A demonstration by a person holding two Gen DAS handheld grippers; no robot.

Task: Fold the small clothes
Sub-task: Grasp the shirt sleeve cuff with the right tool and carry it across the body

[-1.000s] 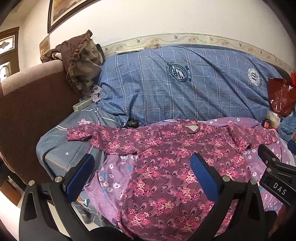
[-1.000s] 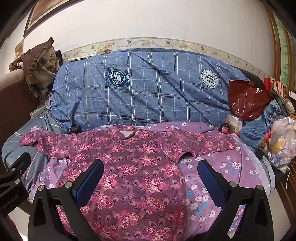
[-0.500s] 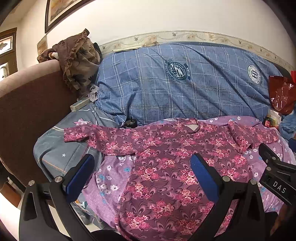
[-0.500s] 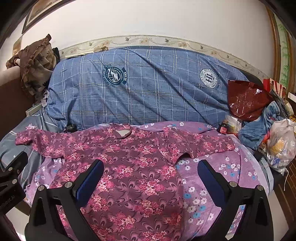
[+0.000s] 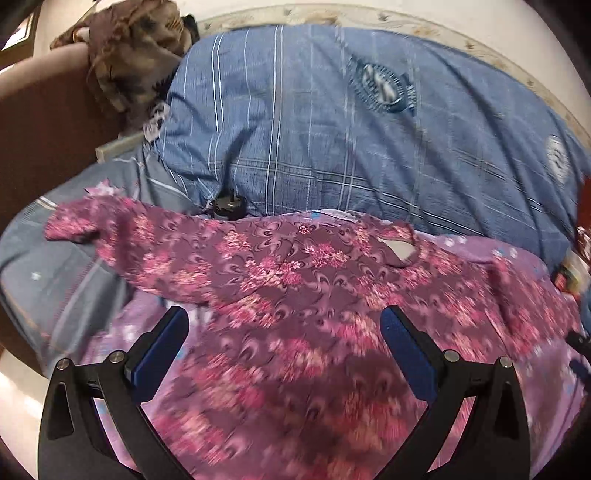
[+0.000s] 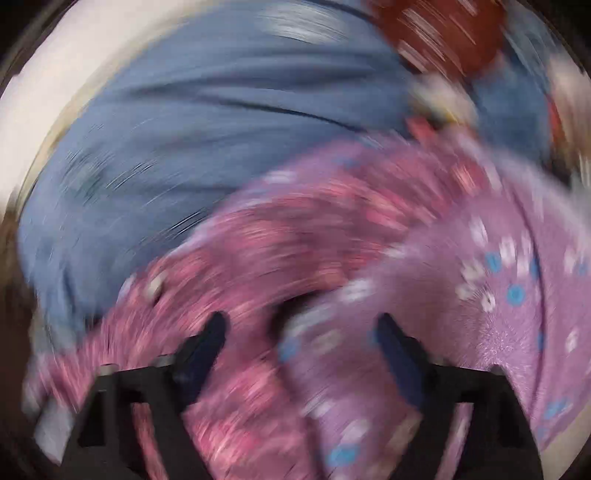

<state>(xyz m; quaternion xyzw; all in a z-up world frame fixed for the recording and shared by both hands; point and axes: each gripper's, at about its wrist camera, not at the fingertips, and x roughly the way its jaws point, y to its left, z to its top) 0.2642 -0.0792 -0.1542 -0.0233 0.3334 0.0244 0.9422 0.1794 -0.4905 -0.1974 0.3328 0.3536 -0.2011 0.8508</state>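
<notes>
A small maroon top with pink flowers (image 5: 288, 280) lies spread flat on a lilac flowered sheet (image 5: 122, 336), its left sleeve (image 5: 85, 221) stretched out over the blue-grey bedding. My left gripper (image 5: 284, 332) hangs open just above the top's left side, near the armpit, with nothing between its blue pads. The right wrist view is heavily blurred. There my right gripper (image 6: 299, 332) is low over the edge where the top (image 6: 258, 251) meets the lilac sheet (image 6: 498, 258). Its jaws are closing, still apart, with cloth below and between them but not pinched.
A big blue checked pillow (image 5: 351, 129) fills the back of the bed. Brown crumpled cloth (image 5: 129, 55) hangs on the brown headboard (image 5: 40, 136) at the left. A small black round object (image 5: 227, 205) lies at the pillow's foot. A red bag (image 6: 443, 33) shows at the right.
Both grippers have dropped closer to the top. The left one moved in over its left side. The right one swung and rolled fast toward the right edge, and its jaws have narrowed.
</notes>
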